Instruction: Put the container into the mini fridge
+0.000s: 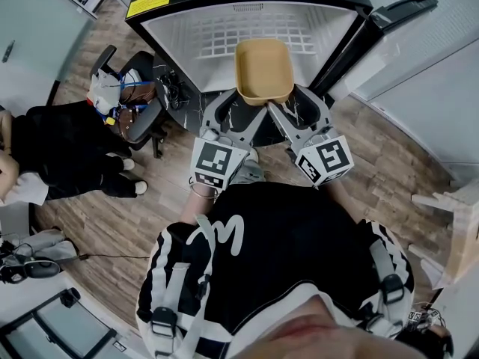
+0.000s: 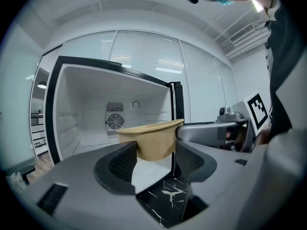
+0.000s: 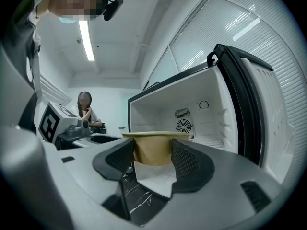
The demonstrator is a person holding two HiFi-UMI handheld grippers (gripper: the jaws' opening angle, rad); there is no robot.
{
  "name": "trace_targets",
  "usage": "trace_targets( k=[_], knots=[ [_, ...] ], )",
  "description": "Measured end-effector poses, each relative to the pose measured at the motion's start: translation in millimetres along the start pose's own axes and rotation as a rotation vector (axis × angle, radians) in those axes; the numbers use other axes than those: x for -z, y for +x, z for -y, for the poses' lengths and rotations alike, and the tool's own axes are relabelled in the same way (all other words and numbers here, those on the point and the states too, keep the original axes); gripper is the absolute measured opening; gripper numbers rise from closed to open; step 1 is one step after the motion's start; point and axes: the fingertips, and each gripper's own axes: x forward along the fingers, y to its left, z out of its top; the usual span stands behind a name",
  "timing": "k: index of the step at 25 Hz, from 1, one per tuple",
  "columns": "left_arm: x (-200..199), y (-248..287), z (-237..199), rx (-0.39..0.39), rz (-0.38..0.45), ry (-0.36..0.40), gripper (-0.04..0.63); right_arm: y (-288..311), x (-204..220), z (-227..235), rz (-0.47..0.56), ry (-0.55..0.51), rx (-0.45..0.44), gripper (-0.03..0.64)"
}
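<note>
We've got the tan container [image 1: 263, 69] pinched at its near end by both the left gripper [image 1: 233, 105] and the right gripper [image 1: 293, 105], level at the open mini fridge [image 1: 179, 28] mouth, so the cavity's dead ahead of us.

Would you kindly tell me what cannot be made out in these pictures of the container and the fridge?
- Yellow label on top of the fridge: head view, print too small to read.
- Inside of the container: both gripper views look from below its rim.
- Fridge floor near the opening: head view, covered by the container, left gripper and right gripper.
- Face of the seated person: right gripper view, blurred over.
</note>
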Motion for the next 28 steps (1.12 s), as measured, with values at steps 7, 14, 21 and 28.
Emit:
trace_targets(
  k=[7, 14, 21, 28],
  knots=[
    [5, 7, -7, 0.001, -0.012, -0.002, 0.259, 8, 4, 5, -0.012, -0.001, 0.006, 0.252],
    [8, 12, -12, 0.001, -0.022, -0.009, 0.259, 13, 7, 9, -0.019, 0.001, 0.007, 0.252],
    [19, 14, -16, 0.003, -0.065, -0.025, 0.258, 19, 13, 12, -0.029, 0.007, 0.008, 0.252],
    [23, 18, -20, 0.009, -0.071, -0.028, 0.259, 23, 19, 15, -0.040, 0.016, 0.013, 0.252]
  ],
)
